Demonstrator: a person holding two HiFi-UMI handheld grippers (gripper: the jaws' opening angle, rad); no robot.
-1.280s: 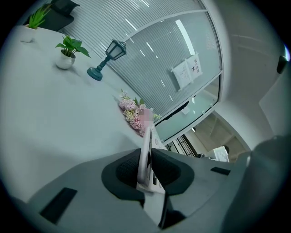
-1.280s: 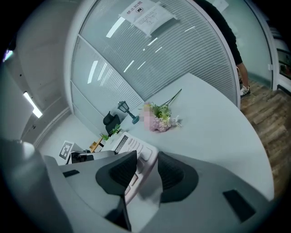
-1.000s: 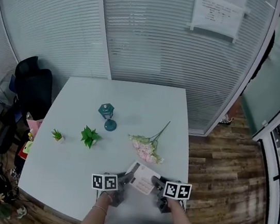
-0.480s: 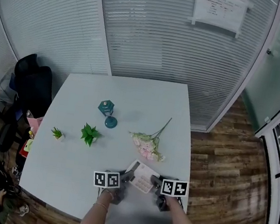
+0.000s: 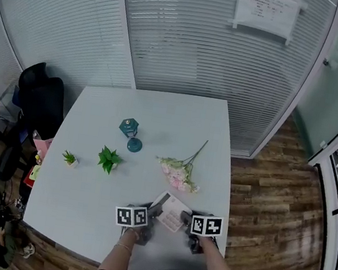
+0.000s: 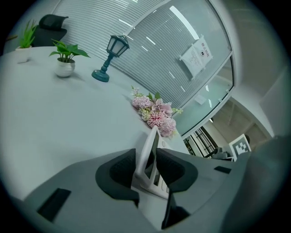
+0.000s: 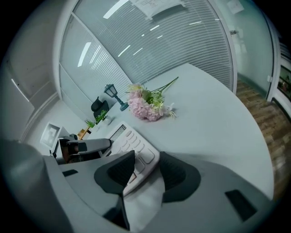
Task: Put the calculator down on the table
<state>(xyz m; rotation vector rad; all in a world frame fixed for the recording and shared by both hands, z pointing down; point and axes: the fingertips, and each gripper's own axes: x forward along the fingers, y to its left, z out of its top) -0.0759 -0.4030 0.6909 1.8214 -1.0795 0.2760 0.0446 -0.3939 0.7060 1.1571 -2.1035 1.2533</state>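
Note:
The white calculator [image 5: 170,212] sits tilted over the near part of the table [image 5: 160,108], between my two grippers. My left gripper [image 5: 156,212] has the calculator [image 6: 146,159] edge-on between its pads. Its jaws have just been opening, and I see no firm press on it. My right gripper [image 5: 185,218] has the keypad end of the calculator [image 7: 132,139] filling the gap between its pads. Those jaws have also been opening a little, but both pads touch it. Whether its lower edge rests on the table is hidden.
Pink artificial flowers [image 5: 176,176] lie just beyond the calculator. Further back stand a teal lantern [image 5: 129,136], a green potted plant [image 5: 108,162] and a smaller one [image 5: 69,161]. A black chair [image 5: 35,102] is at the table's left. The table's near edge is by my hands.
The two marker cubes have edged slightly toward each other. The calculator stays in the same spot between the grippers.

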